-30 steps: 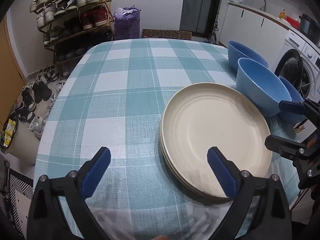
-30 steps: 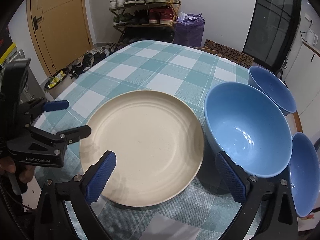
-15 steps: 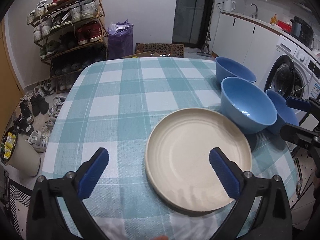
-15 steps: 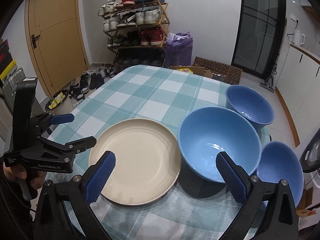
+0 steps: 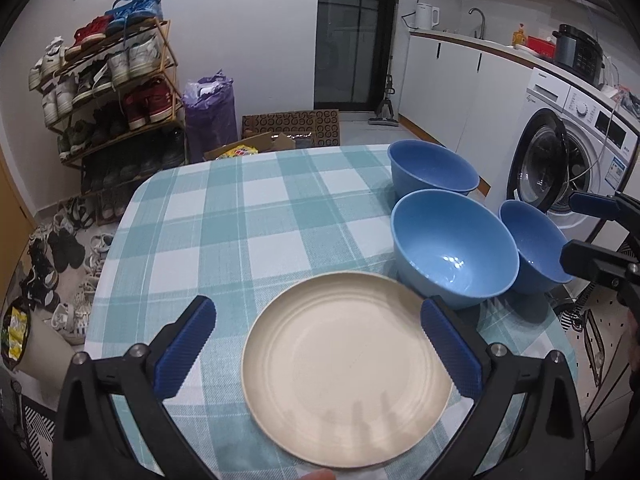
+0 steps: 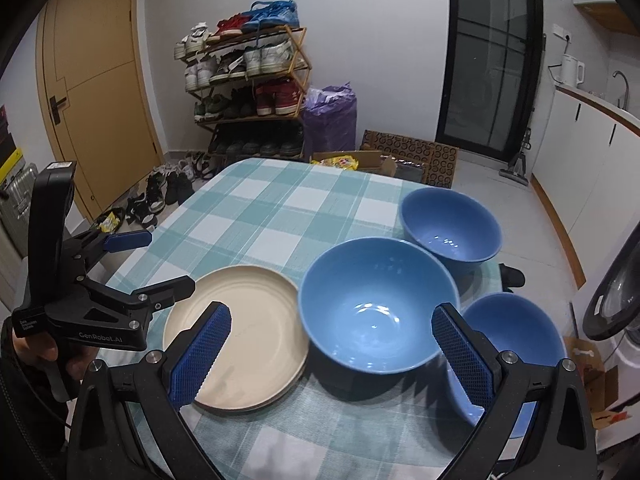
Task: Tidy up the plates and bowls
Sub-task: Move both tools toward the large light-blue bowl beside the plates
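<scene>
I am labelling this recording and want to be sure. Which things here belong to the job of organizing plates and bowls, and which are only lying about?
Belong to the job:
- stack of cream plates
- large blue bowl
- far blue bowl
- near blue bowl
- left gripper, open
- right gripper, open

Only lying about:
- shoe rack
- purple bag
- electric kettle
- washing machine

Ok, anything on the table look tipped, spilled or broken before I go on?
Nothing stands out. The cream plates sit in a neat stack on the checked tablecloth, and the three blue bowls stand upright and empty beside them. No spills or chips show.
</scene>
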`<state>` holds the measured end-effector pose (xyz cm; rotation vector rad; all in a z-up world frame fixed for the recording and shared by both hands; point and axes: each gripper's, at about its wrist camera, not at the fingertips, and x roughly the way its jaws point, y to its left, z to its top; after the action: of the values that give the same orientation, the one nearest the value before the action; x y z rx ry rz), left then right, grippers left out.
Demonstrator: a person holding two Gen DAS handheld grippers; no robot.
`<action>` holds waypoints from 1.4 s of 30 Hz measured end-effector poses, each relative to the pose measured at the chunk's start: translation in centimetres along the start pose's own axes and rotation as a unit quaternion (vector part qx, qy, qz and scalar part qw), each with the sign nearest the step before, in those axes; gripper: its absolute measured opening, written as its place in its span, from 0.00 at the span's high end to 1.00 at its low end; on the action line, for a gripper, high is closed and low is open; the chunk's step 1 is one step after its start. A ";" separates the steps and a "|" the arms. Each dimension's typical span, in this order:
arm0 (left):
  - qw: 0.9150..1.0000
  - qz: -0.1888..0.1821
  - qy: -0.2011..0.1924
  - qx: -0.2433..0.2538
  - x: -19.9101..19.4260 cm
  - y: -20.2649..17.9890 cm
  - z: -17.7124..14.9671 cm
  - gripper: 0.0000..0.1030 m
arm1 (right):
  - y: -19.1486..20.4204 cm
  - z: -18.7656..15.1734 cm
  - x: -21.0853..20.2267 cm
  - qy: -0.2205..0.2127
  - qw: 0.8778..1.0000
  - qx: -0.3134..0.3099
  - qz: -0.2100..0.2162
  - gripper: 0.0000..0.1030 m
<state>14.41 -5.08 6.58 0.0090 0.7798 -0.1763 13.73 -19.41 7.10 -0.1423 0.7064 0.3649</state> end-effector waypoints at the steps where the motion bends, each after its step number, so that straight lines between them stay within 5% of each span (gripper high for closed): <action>1: 1.000 -0.001 -0.001 0.003 0.1 -0.4 0.3 0.00 | -0.4 0.1 -0.2 -0.002 1.000 0.002 -0.001 0.01; 19: 0.999 -0.020 -0.004 0.038 2.3 -5.6 4.9 0.00 | -7.6 2.2 -2.9 -0.023 0.999 0.039 -0.025 0.01; 42: 0.999 -0.033 0.000 0.043 7.0 -7.9 11.0 0.00 | -16.0 5.2 -0.5 -0.016 0.991 0.119 -0.057 0.01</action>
<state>25.66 -14.71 9.94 0.0644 0.7733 -0.2731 22.50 -33.10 11.40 0.0502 0.7017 0.1711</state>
